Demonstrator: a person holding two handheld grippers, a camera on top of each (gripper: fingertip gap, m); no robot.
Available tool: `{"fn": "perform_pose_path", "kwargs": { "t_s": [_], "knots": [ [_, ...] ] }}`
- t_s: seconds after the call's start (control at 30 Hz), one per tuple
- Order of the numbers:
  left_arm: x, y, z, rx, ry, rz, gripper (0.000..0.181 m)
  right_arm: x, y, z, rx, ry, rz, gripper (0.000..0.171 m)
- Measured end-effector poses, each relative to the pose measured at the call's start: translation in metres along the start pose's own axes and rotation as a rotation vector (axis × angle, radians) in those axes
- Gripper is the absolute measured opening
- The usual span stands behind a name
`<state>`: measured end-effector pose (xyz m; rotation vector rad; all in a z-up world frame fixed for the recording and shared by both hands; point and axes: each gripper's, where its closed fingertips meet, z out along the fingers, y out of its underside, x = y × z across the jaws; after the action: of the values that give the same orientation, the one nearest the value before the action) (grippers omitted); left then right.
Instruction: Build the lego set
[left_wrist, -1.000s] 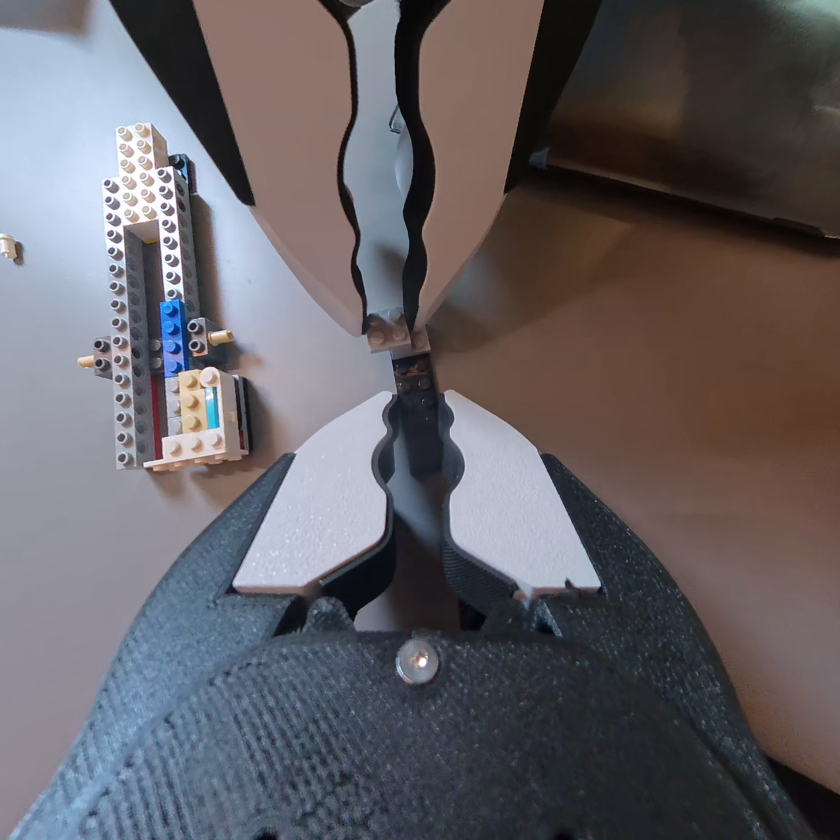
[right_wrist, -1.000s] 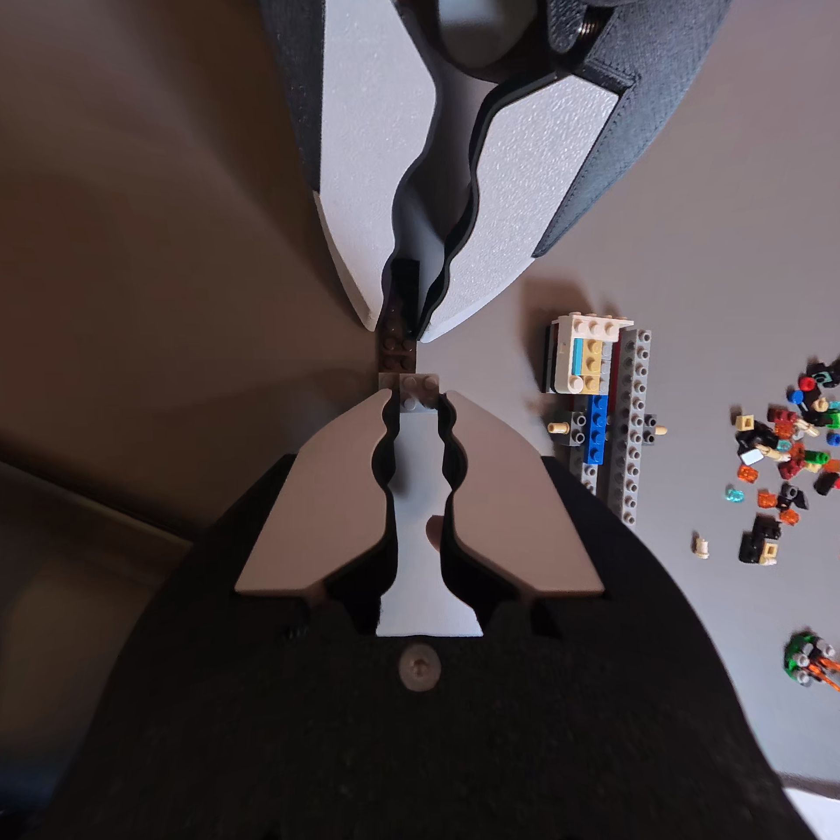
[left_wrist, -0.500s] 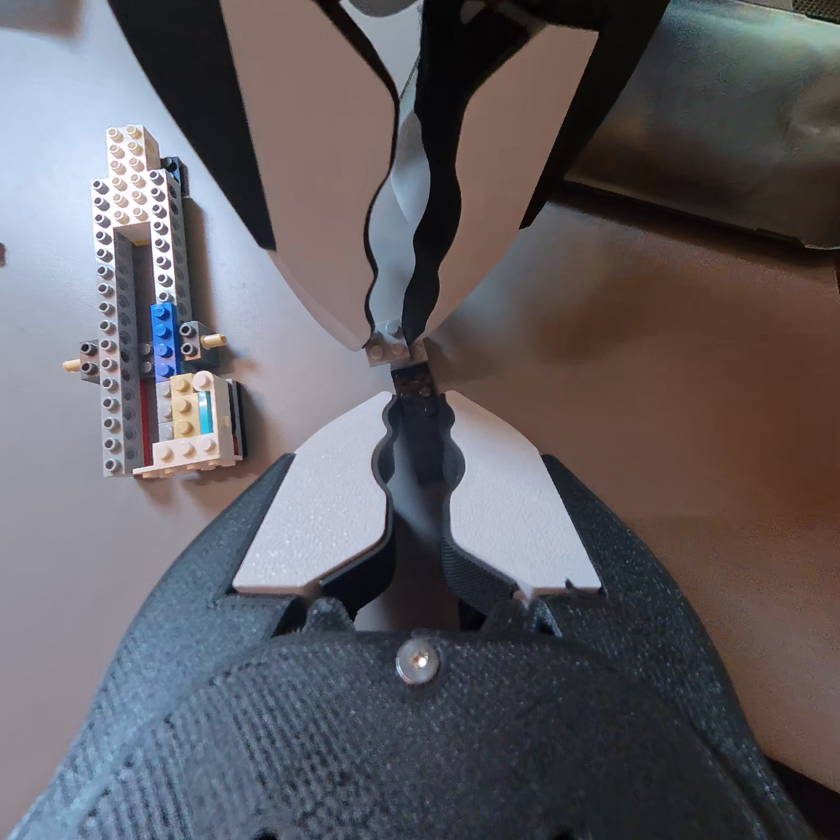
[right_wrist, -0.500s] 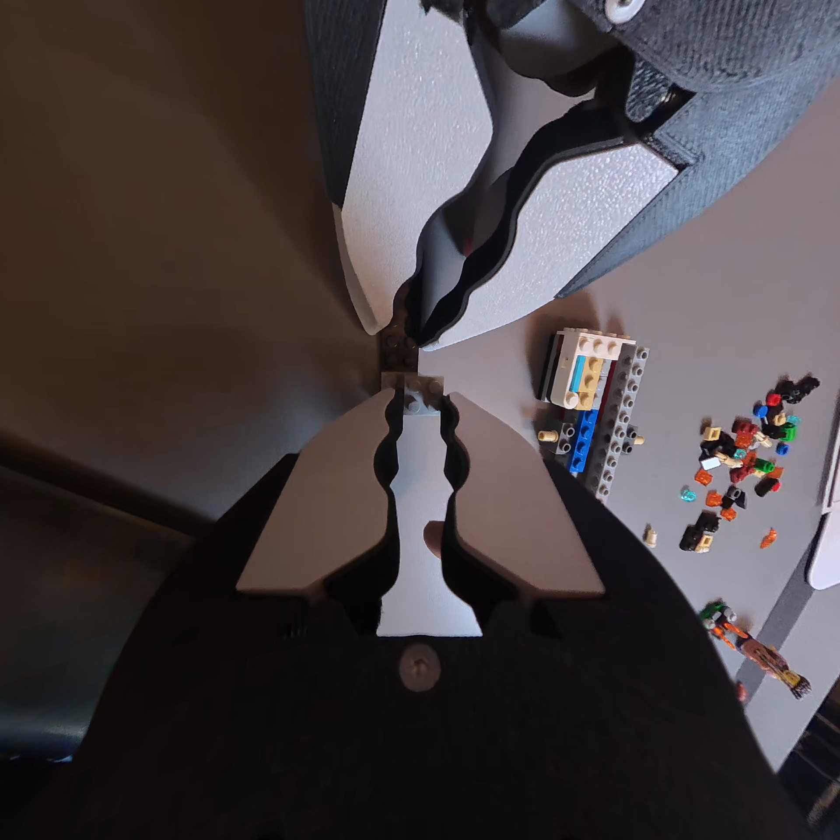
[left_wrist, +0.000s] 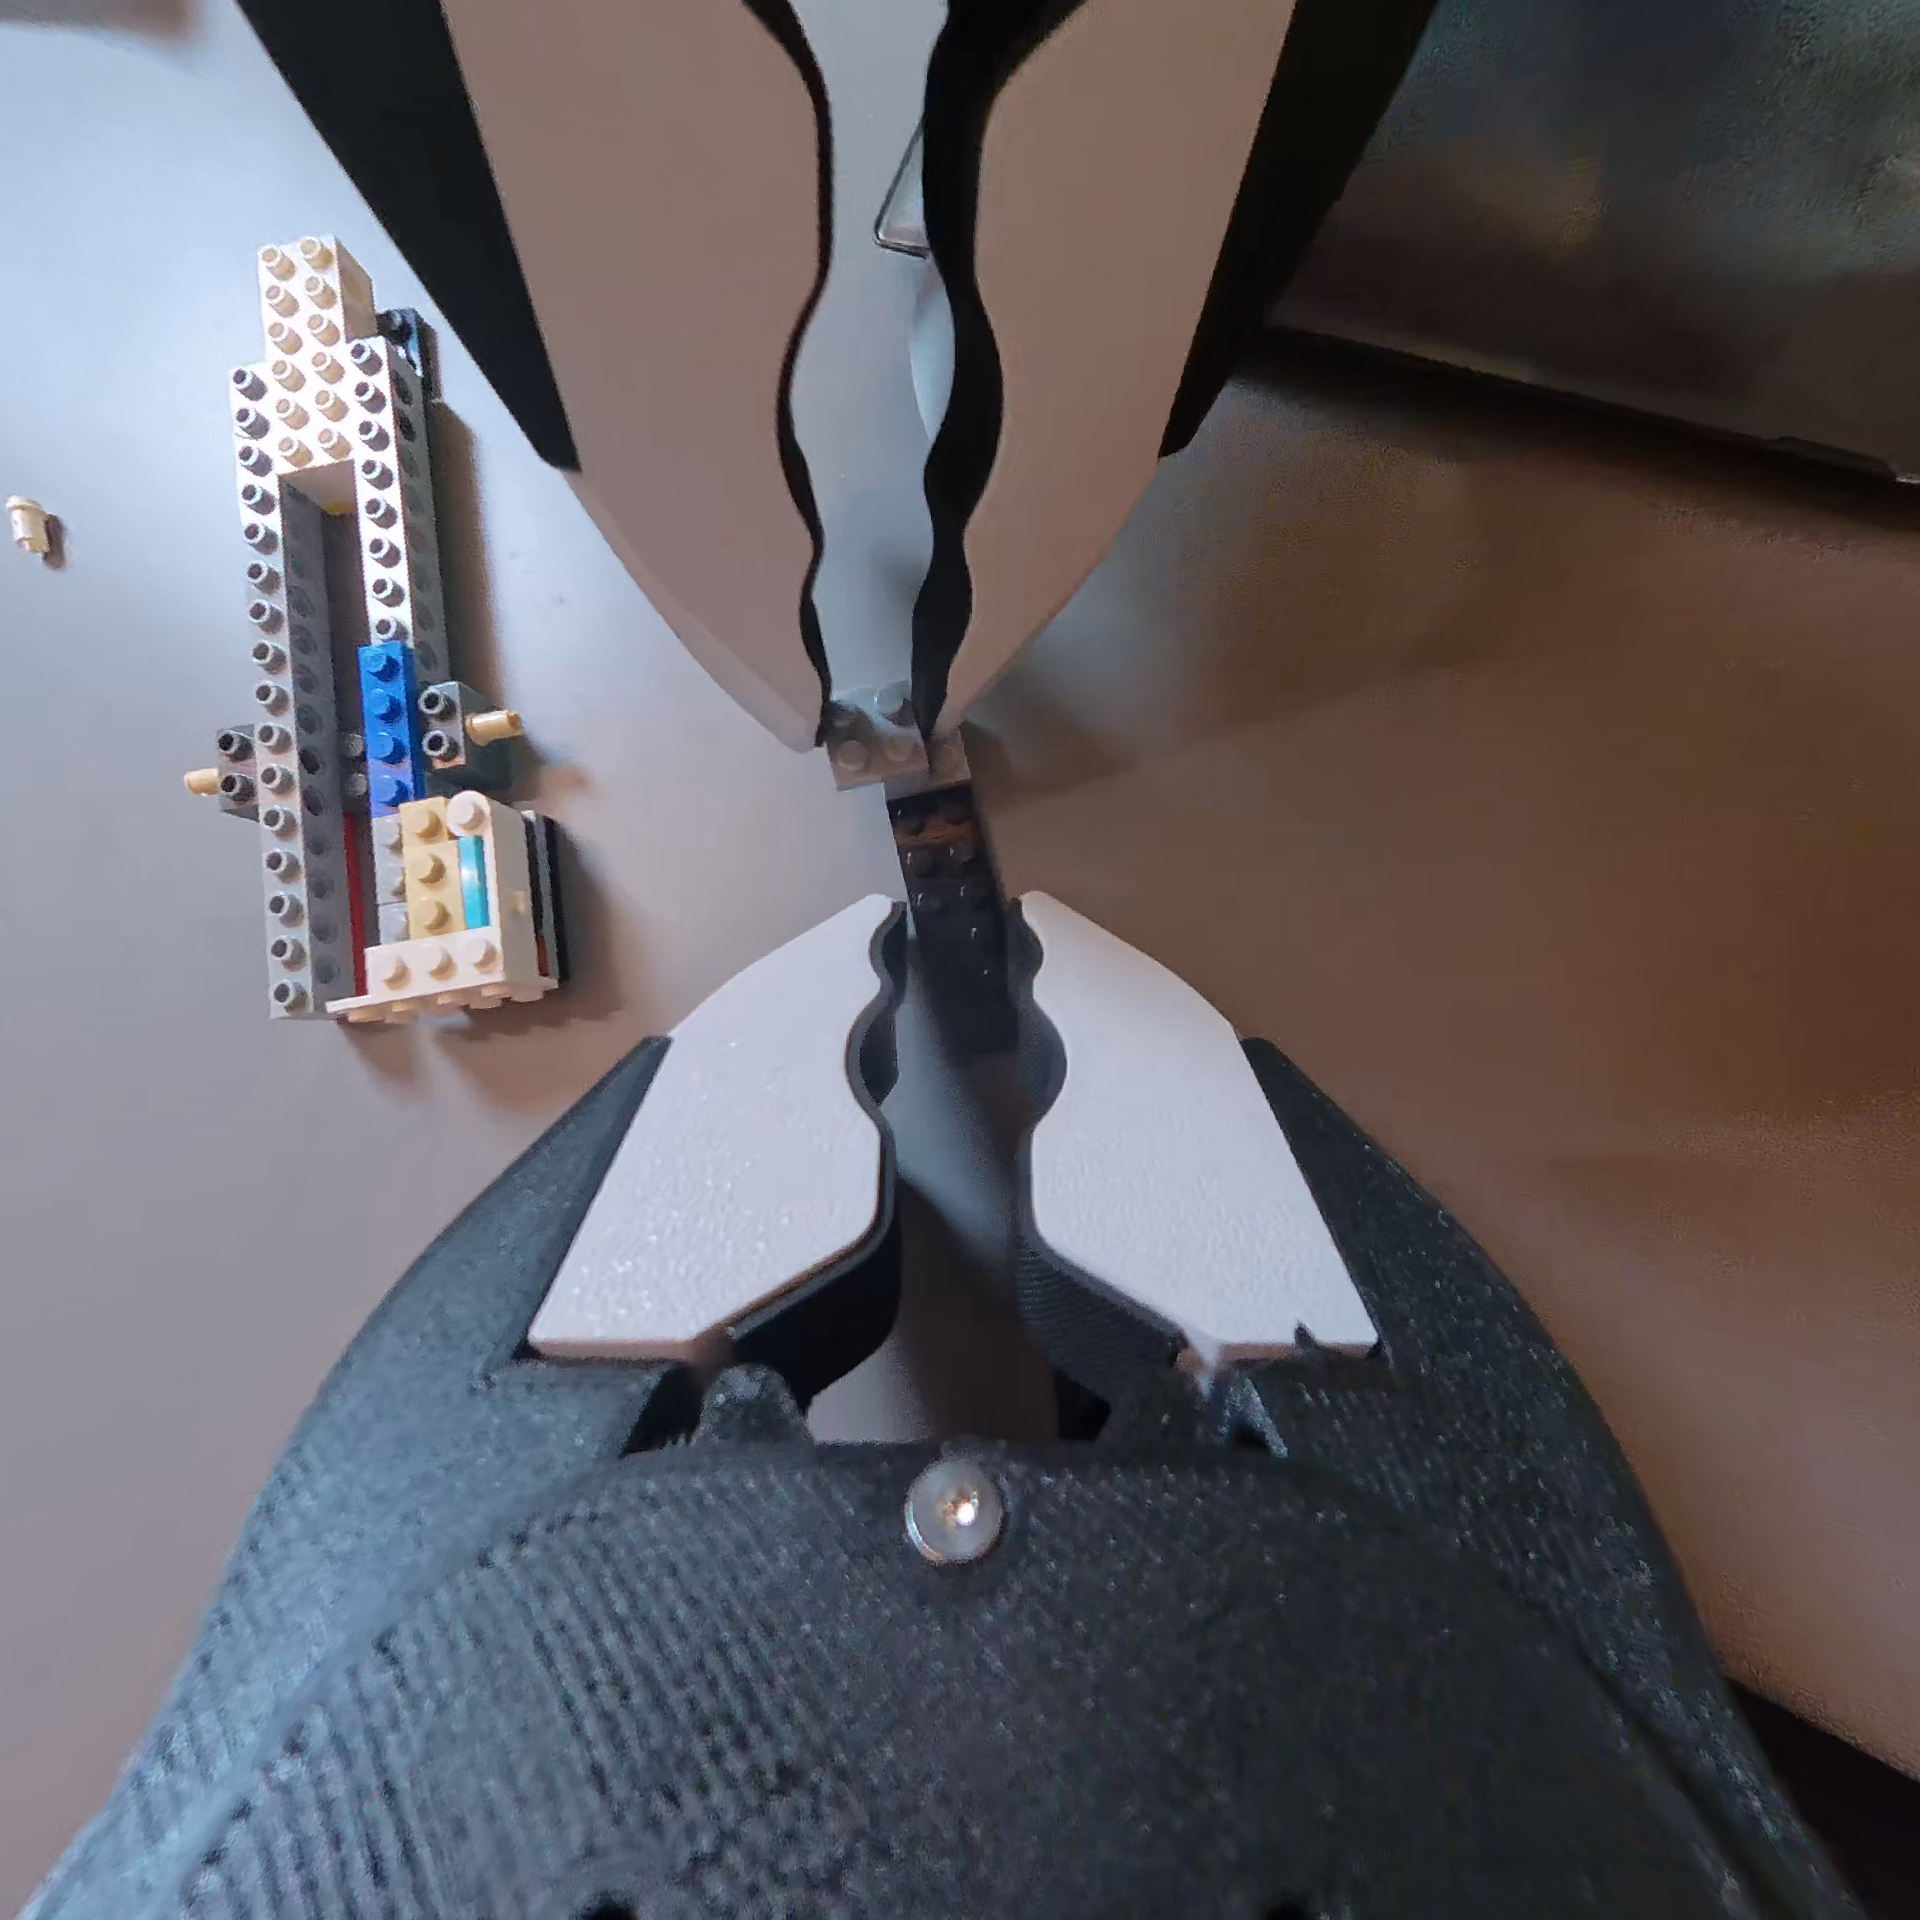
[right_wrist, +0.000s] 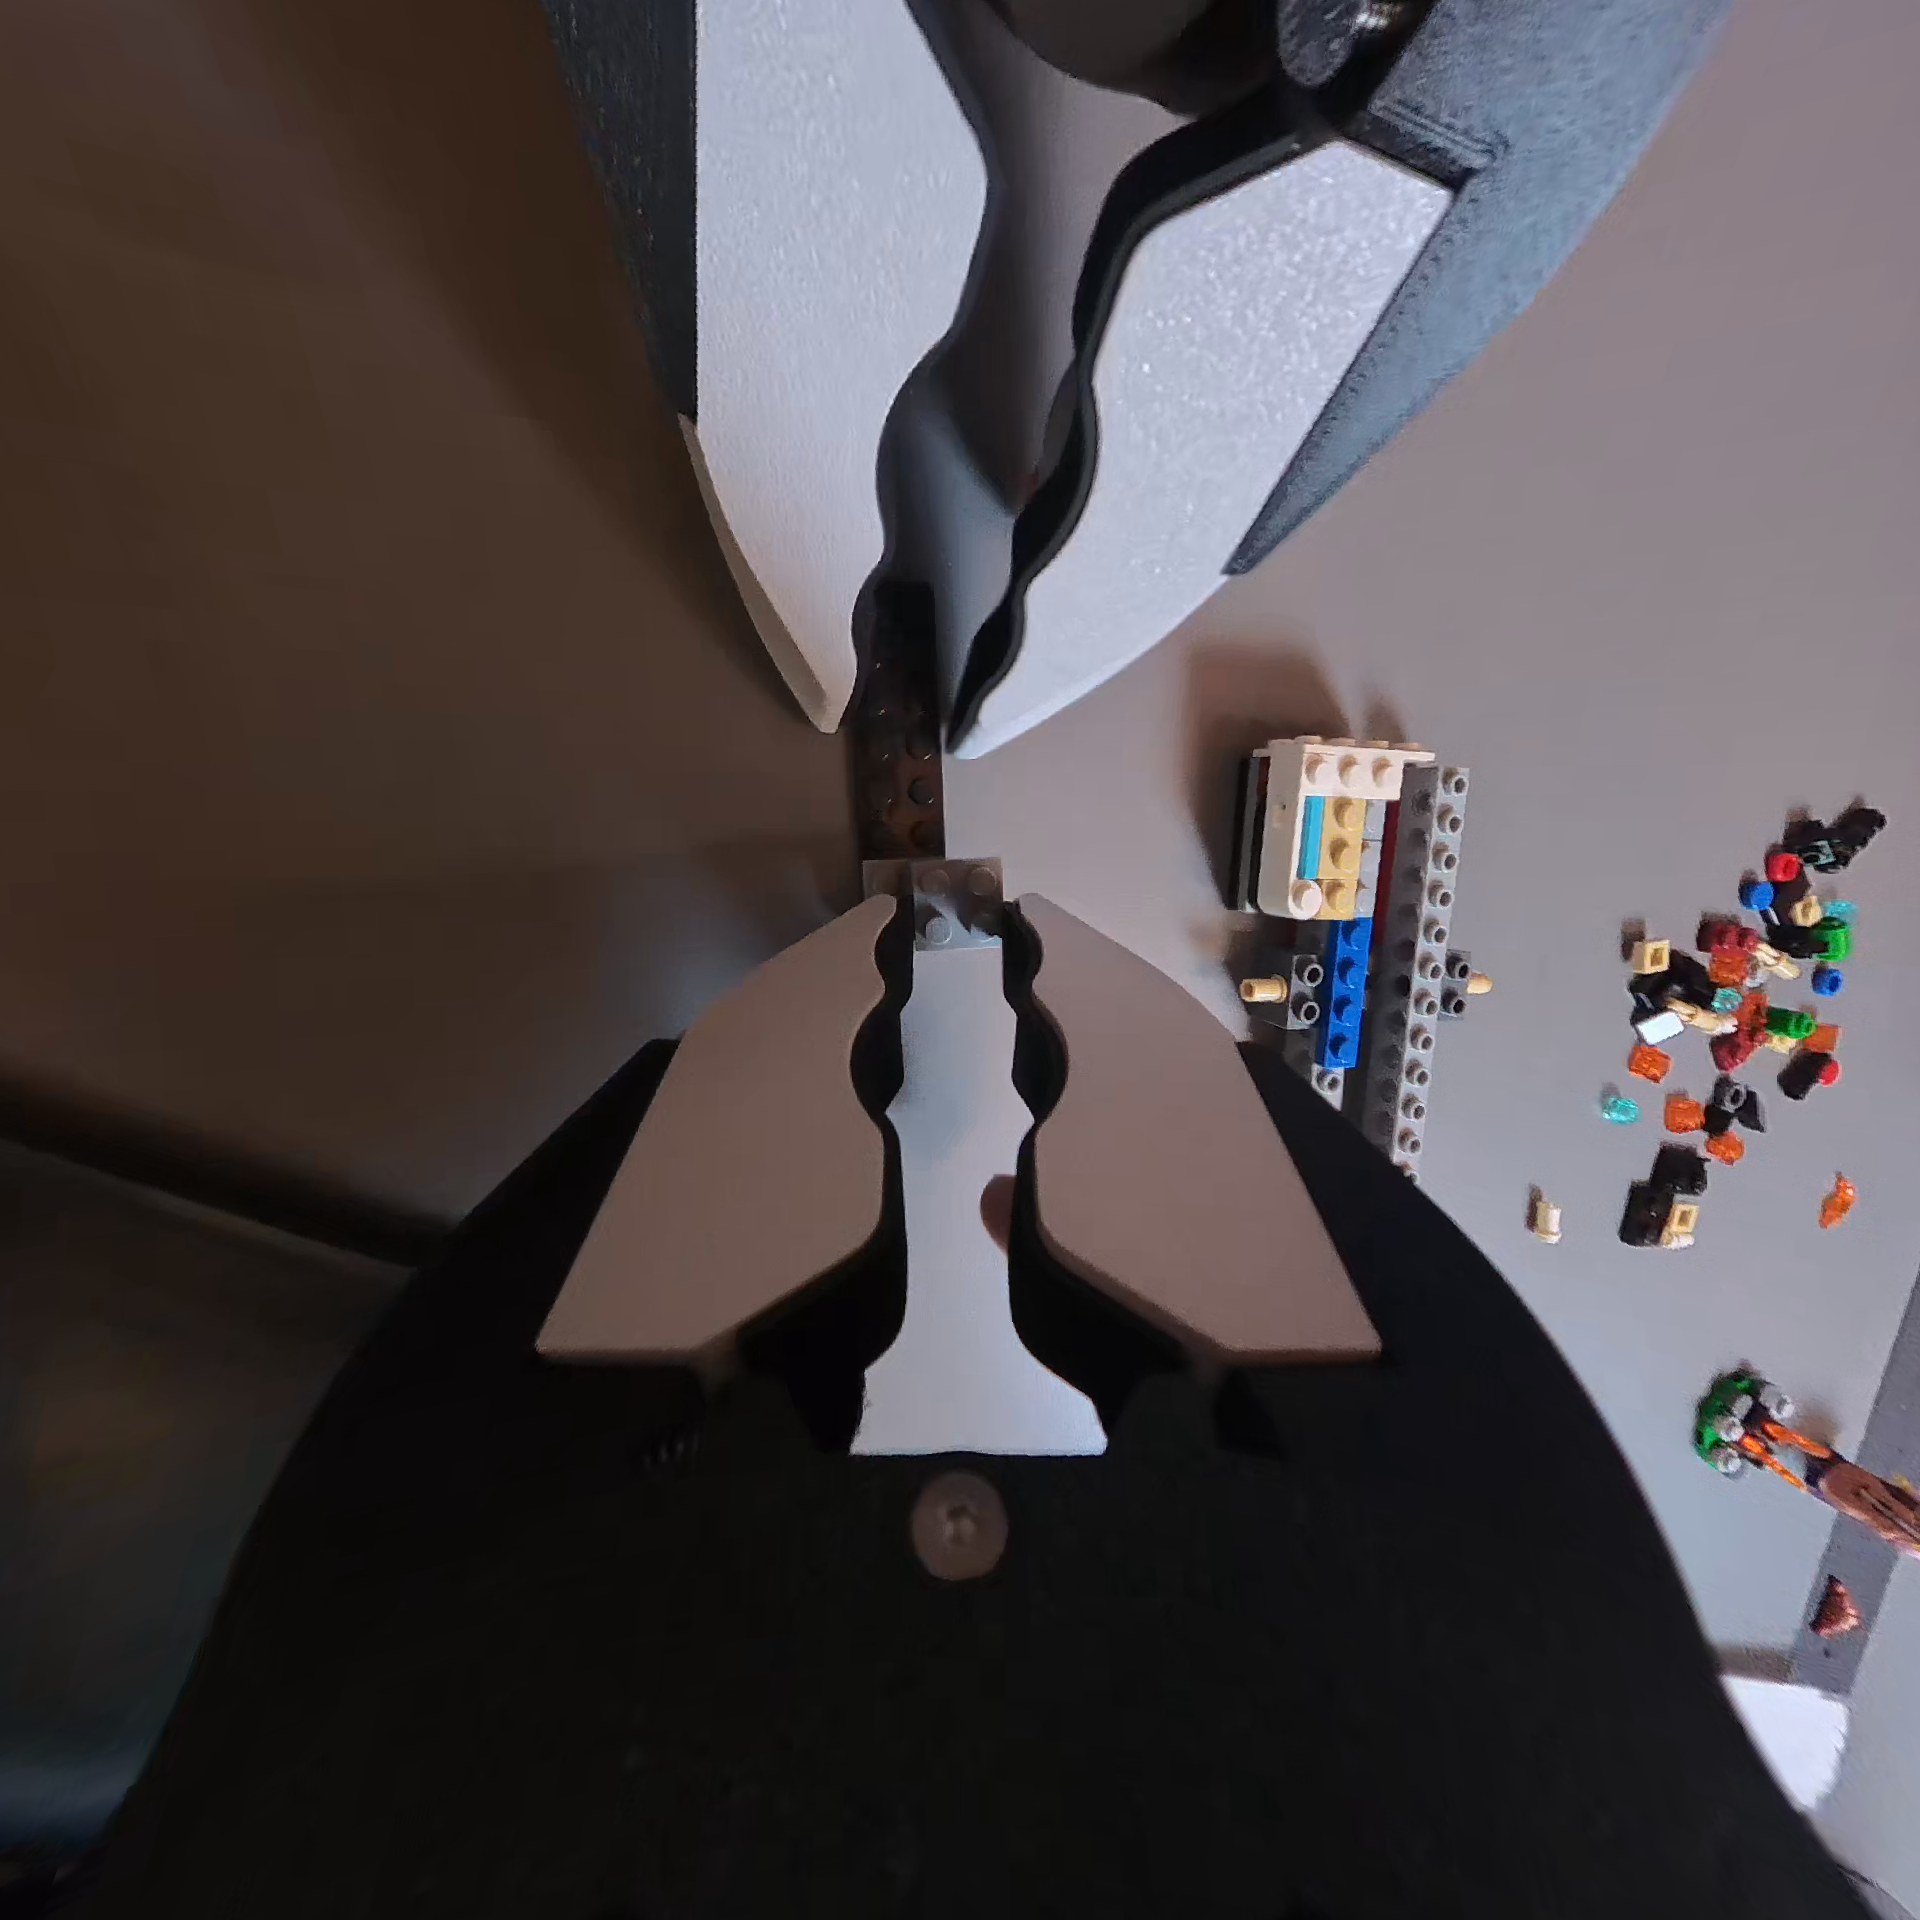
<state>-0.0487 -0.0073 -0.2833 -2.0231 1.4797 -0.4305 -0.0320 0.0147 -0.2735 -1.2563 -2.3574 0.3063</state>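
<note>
My left gripper (left_wrist: 956, 914) is shut on a long black plate (left_wrist: 951, 894) and holds it above the table. My right gripper (right_wrist: 956, 914) faces it tip to tip and is shut on a small grey plate (right_wrist: 951, 914). The grey plate (left_wrist: 894, 743) touches the far end of the black plate (right_wrist: 902, 769). The part-built model (left_wrist: 364, 675) of grey, white, blue and tan bricks lies on the grey table to the left in the left wrist view, and to the right in the right wrist view (right_wrist: 1361, 935).
A pile of small loose pieces (right_wrist: 1745, 1018) in several colours lies right of the model. A small tan piece (left_wrist: 29, 520) lies alone left of the model. A green and orange sub-build (right_wrist: 1766, 1439) sits at the lower right. A dark box (left_wrist: 1621, 208) stands at the far right. The tips of both grippers are at nearly the same place. The small tan piece (left_wrist: 29, 520) is about equally far from each gripper, around 20 cm. Seen from the right wrist view (right_wrist: 1546, 1220) as well.
Both grippers tilted for a moment and swung back close to where they were one second ago. The two plates stay held end to end. The model has not moved on the table.
</note>
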Motion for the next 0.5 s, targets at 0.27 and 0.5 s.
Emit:
{"fn": "perform_pose_path", "kwargs": {
  "t_s": [0.27, 0.5],
  "knots": [
    [0.0, -0.001, 0.001, 0.014, 0.007, 0.004, 0.017, 0.007, 0.001, -0.013, 0.207, 0.055, 0.144, 0.025],
    [-0.007, -0.007, -0.009, 0.105, 0.05, -0.056, 0.016, 0.003, 0.005, -0.023, 0.309, 0.197, 0.066, 0.038]
  ]
}}
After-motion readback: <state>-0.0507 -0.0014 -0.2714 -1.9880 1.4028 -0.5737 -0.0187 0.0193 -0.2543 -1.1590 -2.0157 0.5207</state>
